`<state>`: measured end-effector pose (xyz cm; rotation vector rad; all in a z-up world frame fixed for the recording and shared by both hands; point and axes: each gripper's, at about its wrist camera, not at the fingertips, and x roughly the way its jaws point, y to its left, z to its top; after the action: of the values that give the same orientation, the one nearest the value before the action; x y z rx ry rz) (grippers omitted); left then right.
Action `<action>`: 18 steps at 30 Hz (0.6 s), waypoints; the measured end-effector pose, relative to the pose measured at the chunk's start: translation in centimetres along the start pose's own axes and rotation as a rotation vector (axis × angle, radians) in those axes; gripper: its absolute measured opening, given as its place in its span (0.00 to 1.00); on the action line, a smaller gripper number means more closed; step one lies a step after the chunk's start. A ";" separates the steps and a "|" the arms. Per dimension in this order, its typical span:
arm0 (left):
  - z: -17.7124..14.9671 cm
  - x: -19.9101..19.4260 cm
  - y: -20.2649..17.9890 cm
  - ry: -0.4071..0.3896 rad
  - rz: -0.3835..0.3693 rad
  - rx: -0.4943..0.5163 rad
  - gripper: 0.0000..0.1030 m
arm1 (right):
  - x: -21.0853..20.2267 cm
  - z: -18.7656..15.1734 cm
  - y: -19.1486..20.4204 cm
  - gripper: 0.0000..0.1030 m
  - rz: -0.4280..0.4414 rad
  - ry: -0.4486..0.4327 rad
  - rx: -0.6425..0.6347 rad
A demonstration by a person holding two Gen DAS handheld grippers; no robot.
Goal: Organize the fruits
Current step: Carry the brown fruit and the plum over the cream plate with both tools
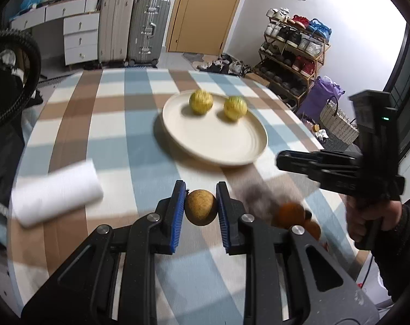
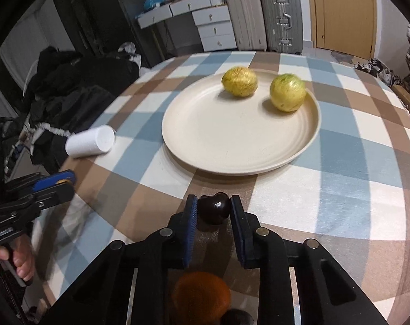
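Left gripper (image 1: 200, 208) is clamped on a small tan round fruit (image 1: 200, 207), carried above the checked tablecloth (image 1: 118, 140), short of the cream plate (image 1: 218, 146) where two yellow-green fruits (image 1: 201, 101) sit. Fruit looks firm, light, prone to rolling; pads grip across its widest part, which seems right.

Right wrist view: right gripper (image 2: 214, 208) is shut on a dark glossy fruit (image 2: 214, 208), low over the cloth. Skin looks slick, likely bruises; hold gently at mid-body. An orange fruit (image 2: 201, 295) lies below the jaws.
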<state>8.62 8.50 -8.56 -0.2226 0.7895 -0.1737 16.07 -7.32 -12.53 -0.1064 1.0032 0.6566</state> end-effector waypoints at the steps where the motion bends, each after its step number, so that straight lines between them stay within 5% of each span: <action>1: 0.6 0.2 0.0 -0.003 0.000 0.005 0.20 | -0.6 0.1 -0.1 0.24 0.007 -0.013 0.005; 9: 6.5 3.5 -0.3 -0.031 -0.001 0.033 0.20 | -5.1 3.2 -1.0 0.24 0.023 -0.109 0.004; 18: 10.7 9.3 0.1 0.006 0.016 0.051 0.20 | -5.1 8.9 -2.9 0.24 0.006 -0.150 -0.015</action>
<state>22.69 7.79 -7.61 -0.1679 0.7917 -0.1788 22.49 -8.68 -4.08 -0.0661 0.8547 0.6671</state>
